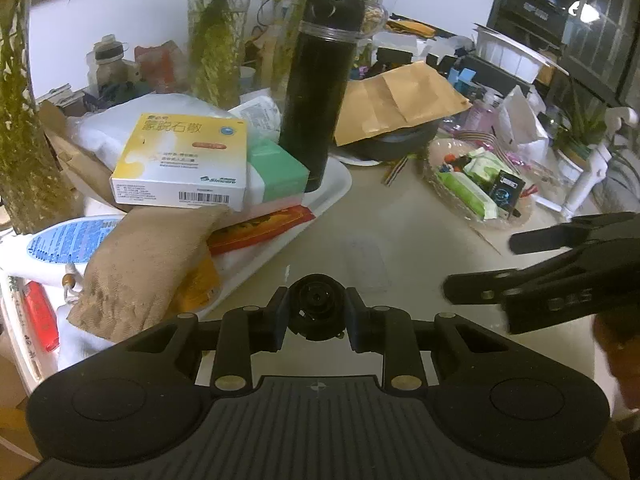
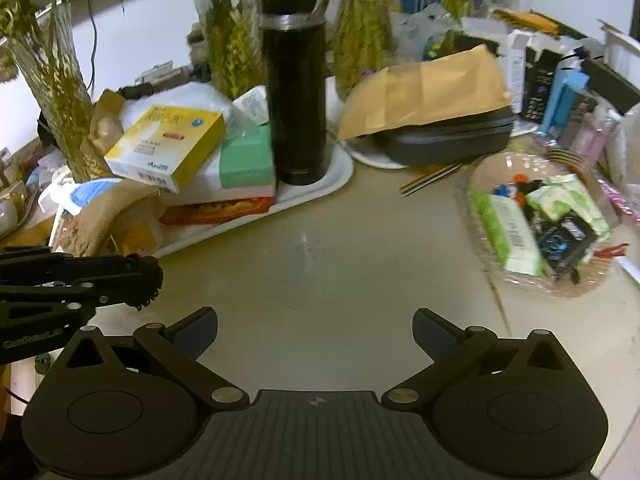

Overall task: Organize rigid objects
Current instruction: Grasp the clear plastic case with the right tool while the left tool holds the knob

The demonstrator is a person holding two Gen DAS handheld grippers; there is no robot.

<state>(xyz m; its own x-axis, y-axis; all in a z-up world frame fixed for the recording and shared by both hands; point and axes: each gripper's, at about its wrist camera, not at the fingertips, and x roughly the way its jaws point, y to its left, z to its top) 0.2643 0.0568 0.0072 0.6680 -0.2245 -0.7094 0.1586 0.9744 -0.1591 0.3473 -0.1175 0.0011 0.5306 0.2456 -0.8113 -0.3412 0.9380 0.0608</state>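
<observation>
Black flask point(image 1: 320, 92) on a white tray point(image 1: 338, 184), yellow-and-white box point(image 1: 180, 160) beside a mint green one point(image 1: 276, 172). Tan cloth pouch point(image 1: 136, 264), brown envelope point(image 1: 400, 100), rainbow-striped ribbon point(image 2: 430, 178), beige tabletop point(image 2: 340, 248).

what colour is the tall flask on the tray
Black flask, with a clear band under its cap; the right wrist view shows it best.

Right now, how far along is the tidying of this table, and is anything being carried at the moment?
Done: the black thermos stands upright on the white tray, beside a stack topped by the yellow box. In hand: the left gripper is clamped on a small round black part; the right gripper is open and empty. Left: that part is not yet set down.
</observation>
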